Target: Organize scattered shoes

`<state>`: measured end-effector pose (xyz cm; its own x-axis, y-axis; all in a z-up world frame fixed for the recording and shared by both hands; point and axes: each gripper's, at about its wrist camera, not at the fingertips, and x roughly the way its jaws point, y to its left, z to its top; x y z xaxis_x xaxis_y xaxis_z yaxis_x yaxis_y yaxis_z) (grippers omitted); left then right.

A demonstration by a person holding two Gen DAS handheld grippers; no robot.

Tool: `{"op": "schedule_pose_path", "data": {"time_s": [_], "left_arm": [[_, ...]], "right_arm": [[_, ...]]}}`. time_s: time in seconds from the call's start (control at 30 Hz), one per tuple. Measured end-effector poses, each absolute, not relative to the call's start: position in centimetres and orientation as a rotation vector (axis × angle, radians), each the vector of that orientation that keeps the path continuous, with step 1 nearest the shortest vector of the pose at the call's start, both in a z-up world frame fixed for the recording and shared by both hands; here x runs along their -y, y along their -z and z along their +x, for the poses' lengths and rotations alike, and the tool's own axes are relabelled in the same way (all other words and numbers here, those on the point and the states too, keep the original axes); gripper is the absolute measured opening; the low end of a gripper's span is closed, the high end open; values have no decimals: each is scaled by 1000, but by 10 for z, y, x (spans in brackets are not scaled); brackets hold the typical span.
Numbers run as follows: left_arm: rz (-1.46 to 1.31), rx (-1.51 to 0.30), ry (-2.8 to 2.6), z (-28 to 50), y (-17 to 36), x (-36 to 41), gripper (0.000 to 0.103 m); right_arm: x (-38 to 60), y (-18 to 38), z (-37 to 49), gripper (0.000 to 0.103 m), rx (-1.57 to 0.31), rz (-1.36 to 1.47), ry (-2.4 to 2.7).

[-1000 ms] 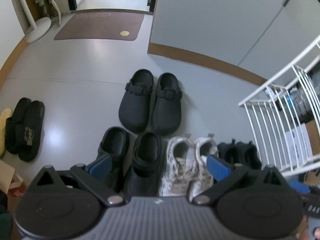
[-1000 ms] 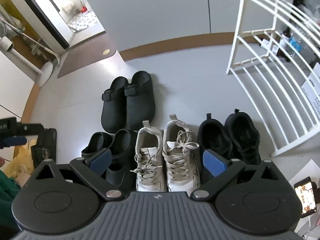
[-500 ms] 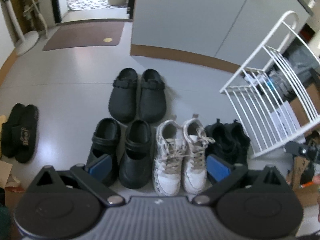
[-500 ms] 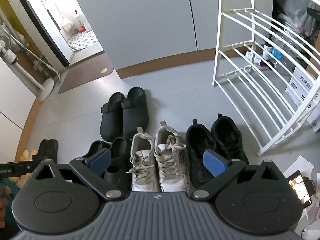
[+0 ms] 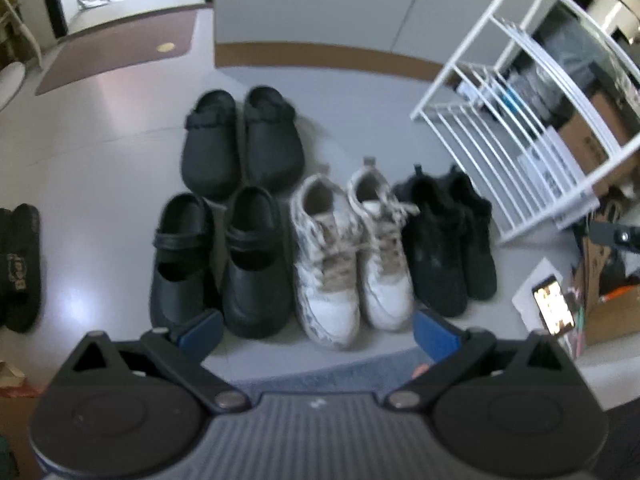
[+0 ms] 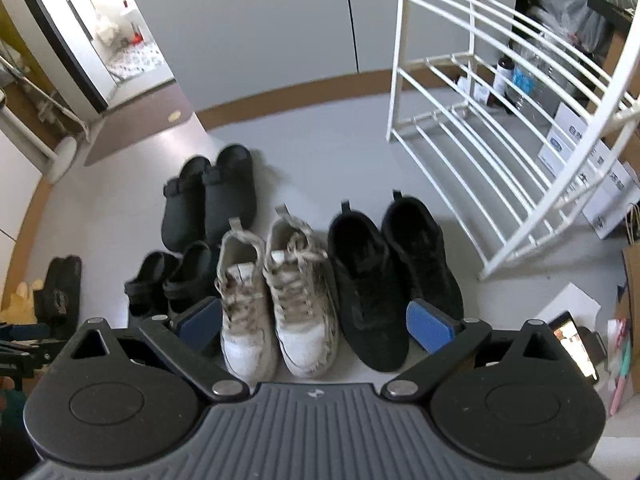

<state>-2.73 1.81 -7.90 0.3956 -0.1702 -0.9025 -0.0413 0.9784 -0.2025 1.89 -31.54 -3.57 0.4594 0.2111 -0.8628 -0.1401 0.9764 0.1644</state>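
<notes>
Both grippers hung over the floor with jaws spread wide and nothing between the blue pads: the left gripper [image 5: 318, 330] and the right gripper [image 6: 314, 322] each looked down on the same rows of shoes. Nearest the jaws stood three pairs side by side, toes toward the cameras: black strap clogs [image 5: 222, 260] on the left, white sneakers [image 5: 352, 254] in the middle, black sneakers [image 5: 450, 240] on the right, each pair touching or just beside the next. Behind the strap clogs sat a second pair of black clogs [image 5: 242, 138], close together. Well apart to the left lay black slides [image 5: 20, 268]. A white wire rack [image 6: 500, 128] stood right of the black sneakers, its shelves bare of shoes. A lit phone [image 5: 554, 308] lay on paper near the rack's foot.
</notes>
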Motion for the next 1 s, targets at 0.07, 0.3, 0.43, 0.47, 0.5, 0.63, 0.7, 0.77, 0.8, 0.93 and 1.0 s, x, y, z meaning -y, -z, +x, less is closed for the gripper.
{"op": "schedule_pose_path", "data": {"time_s": [0.07,0.3,0.43,0.47,0.5,0.63,0.7,0.77,0.8,0.93,1.0], "left_arm": [[-192,-1161,95,-30,79,-9,102],[-229,-1141,126,-39,72,6,102],[-215,-1148,109,-41,75,11,102],[-213,-1154,104,-42,76,12,102],[-218,-1163,104,-41,77,12,102],[-232,-1181,98,-42,80,11,102],[-218,-1175,95,-42,78,12,102],[-201,-1165,91,-41,76,14,102],[-205,-1165,92,-40,75,13,102],[-212,-1131,71,-38,66,10,102],[-222,-1102,69,-36,58,8,102]], "right_arm": [[317,39,13,101,-1085,106,-215],[325,44,-7,101,-1073,51,-193],[330,50,-12,101,-1099,9,-144],[330,49,-13,101,-1103,2,-135],[329,48,-15,101,-1104,-1,-132],[327,43,-22,101,-1106,-13,-118],[326,40,-25,101,-1107,-18,-111],[326,38,-28,101,-1108,-24,-104],[326,40,-19,101,-1114,-36,-97],[327,45,-9,101,-1104,-71,-81],[328,47,-8,101,-1082,-70,-94]]}}
